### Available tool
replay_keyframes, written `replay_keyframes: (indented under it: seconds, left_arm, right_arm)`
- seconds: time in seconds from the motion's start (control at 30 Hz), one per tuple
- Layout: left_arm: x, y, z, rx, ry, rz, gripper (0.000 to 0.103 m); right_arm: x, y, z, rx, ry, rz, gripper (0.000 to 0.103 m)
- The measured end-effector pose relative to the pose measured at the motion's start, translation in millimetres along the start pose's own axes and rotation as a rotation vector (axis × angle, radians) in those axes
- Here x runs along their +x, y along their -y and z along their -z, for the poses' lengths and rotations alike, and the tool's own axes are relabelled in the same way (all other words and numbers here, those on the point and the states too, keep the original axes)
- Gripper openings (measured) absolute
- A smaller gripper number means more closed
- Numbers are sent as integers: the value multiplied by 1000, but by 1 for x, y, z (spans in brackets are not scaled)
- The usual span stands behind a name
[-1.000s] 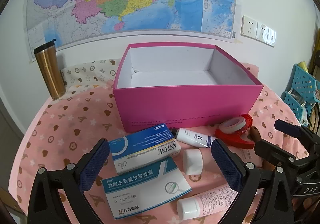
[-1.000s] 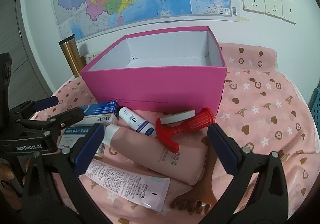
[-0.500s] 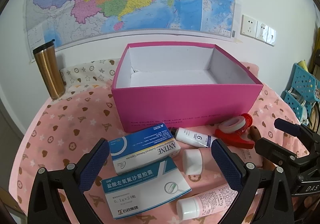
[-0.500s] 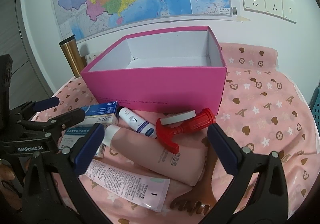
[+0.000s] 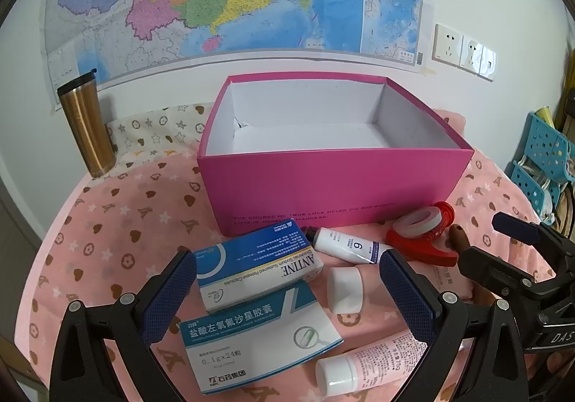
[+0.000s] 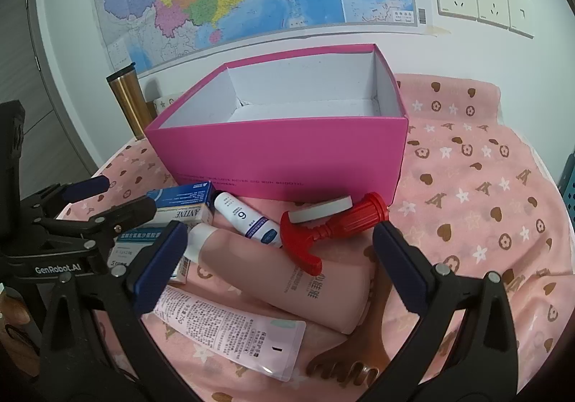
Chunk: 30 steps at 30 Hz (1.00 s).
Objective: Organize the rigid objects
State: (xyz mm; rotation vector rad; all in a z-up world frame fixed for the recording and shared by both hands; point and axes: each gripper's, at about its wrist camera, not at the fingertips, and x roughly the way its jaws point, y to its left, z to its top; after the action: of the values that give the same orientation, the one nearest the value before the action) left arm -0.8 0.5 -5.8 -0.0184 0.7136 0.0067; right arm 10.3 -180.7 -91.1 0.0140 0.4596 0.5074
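Left gripper (image 5: 287,297) spread wide, nothing between the blue-padded fingers (image 5: 169,294), hovering over two blue-and-white cardboard medicine boxes: the upper ANTINE box (image 5: 257,267) lying partly across the lower flat box with Chinese print (image 5: 258,341). Right gripper (image 6: 280,265) equally wide and empty, poised above the long pale-pink plastic lotion bottle (image 6: 287,276), with the red plastic pump-sprayer head (image 6: 323,227) resting across that bottle and a white tape roll (image 6: 321,209) propped on the sprayer. Just beside: a small white tube marked 6 (image 6: 248,218), a flat pink printed tube (image 6: 230,323) and a brown wooden claw-shaped scratcher (image 6: 359,362), its handle seemingly tucked under the bottle, though hard to confirm. Nothing yet inside the open magenta cardboard box (image 5: 334,186), standing just behind the pile on the pink patterned cloth (image 6: 485,186). Likely trouble: lifting the bottle would tip sprayer and tape off; gripping the upper carton could drag the lower one; round tubes may roll on soft cloth. Also a risk of the two grippers colliding, working close together. Tall front wall of the box needs clearing before any drop. Free cloth to the right of the pile and left of the cartons; bronze metal tumbler (image 5: 86,125) well apart at the wall.
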Motion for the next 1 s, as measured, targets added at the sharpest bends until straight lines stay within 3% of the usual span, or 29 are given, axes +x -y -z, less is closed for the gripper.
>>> replay_keyframes:
  seconds: [0.27,0.57,0.7,0.87,1.0]
  left_arm:
    - [2,-1,1,-6,-9,10,103]
    - [11,-36,6,-66,-41,-8,103]
    - [19,-57,11,-92,-74,-18,102]
    - [30,-76,18,-115,-121,-2,88]
    - [40,-86,23,-137,-170,59,77]
  right_arm:
    - [4,3,1,4,-6,-19,103]
    - [18,-4,1,1,-51,-105,102]
    - [33,-15,-2,-22,-87,-178,93]
    - [56,-33,-9,-71,-132,-261,81]
    - [81,-45,-14,-91,-191,-326,68]
